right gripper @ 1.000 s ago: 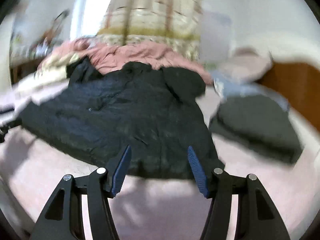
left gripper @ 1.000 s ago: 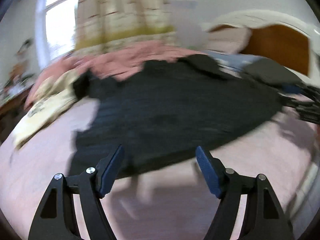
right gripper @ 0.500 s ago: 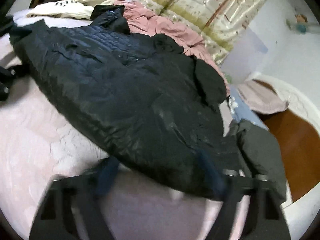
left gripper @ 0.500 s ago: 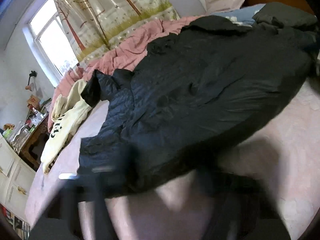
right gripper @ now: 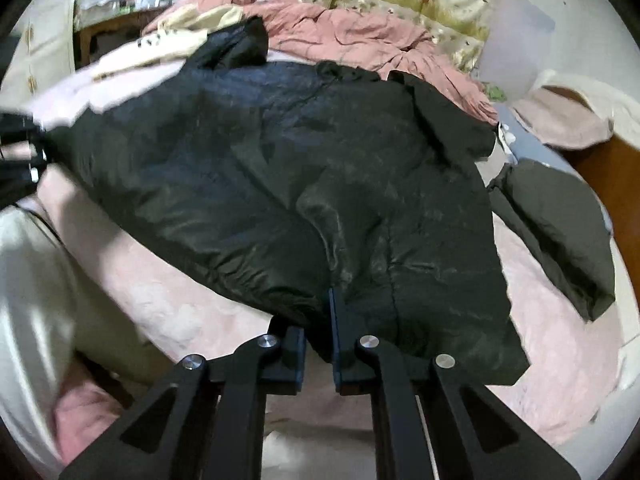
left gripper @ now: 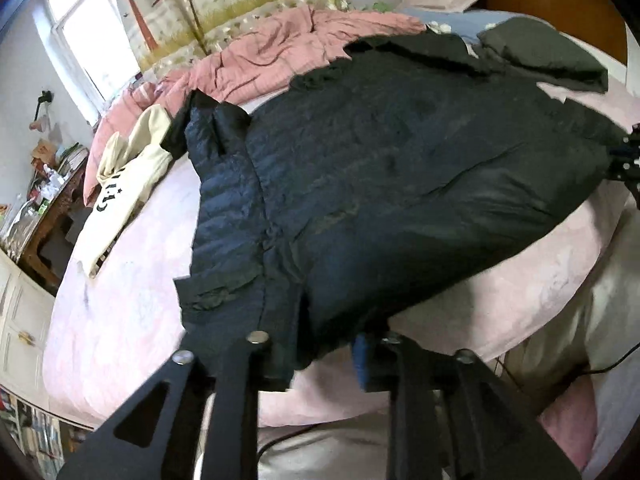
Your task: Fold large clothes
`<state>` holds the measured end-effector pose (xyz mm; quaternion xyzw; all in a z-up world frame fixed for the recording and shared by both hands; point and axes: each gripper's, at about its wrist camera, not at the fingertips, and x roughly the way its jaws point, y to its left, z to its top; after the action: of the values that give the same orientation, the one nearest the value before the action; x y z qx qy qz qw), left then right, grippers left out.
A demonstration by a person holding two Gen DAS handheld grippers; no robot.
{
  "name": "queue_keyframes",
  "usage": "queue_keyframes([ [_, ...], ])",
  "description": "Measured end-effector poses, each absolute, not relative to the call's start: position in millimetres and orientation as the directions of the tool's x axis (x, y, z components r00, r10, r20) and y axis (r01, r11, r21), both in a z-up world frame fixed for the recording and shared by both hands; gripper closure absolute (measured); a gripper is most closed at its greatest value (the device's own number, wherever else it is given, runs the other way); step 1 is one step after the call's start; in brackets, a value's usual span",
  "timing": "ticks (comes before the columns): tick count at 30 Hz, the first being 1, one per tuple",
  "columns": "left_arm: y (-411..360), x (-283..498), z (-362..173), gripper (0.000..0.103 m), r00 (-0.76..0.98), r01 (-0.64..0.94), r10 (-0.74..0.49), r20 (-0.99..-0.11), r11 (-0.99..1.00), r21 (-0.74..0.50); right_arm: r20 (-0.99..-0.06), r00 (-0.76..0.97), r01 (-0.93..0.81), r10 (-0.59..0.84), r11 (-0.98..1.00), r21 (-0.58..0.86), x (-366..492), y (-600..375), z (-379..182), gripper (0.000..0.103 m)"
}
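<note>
Both my grippers, left (left gripper: pixel 320 354) and right (right gripper: pixel 318 330), pinch the black jacket's (left gripper: pixel 400 184) near hem.
Slippery padded fabric could slide free; my left jaws just loosened.

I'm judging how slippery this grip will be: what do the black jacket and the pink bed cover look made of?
The black jacket looks like quilted synthetic shell, probably nylon or polyester: stitched channels, puffy body and a dull sheen on its creases. The pink bed cover looks like soft matte woven fabric, perhaps cotton: no shine, faint mottling. The exact fibres cannot be told.
</note>
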<state>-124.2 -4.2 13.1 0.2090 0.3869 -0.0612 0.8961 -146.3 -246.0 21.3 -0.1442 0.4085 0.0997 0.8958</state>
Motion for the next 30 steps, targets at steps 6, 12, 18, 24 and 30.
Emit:
queue_keyframes([
  [6, -7.4, -91.0, 35.5, 0.068, 0.744, 0.216, 0.056, -0.666, 0.923, 0.319, -0.692, 0.720, -0.223, 0.054, 0.962, -0.157, -107.9, -262.2, 65.2, 0.065],
  [12, 2.3, -29.6, 44.5, 0.064, 0.739, 0.201, 0.024, -0.673, 0.946, 0.255, -0.693, 0.720, -0.225, 0.049, 0.960, -0.167, -47.7, -268.6, 78.3, 0.051],
  [18, 8.6, 44.5, 28.7, 0.062, 0.692, 0.198, -0.002, -0.722, 0.962, 0.186, -0.672, 0.739, -0.184, 0.042, 0.973, -0.142, 16.5, -269.4, 68.1, 0.040],
  [24, 7.8, 71.0, -2.2, 0.059, 0.696, 0.204, -0.053, -0.716, 0.971, 0.127, -0.688, 0.724, -0.155, 0.046, 0.983, -0.098, 69.5, -269.3, 15.4, 0.040],
  [30, 10.3, 76.5, -16.5, 0.048, 0.743, 0.213, -0.056, -0.667, 0.965, 0.156, -0.615, 0.788, -0.092, -0.013, 0.986, -0.139, 64.4, -277.3, 10.8, 0.021],
])
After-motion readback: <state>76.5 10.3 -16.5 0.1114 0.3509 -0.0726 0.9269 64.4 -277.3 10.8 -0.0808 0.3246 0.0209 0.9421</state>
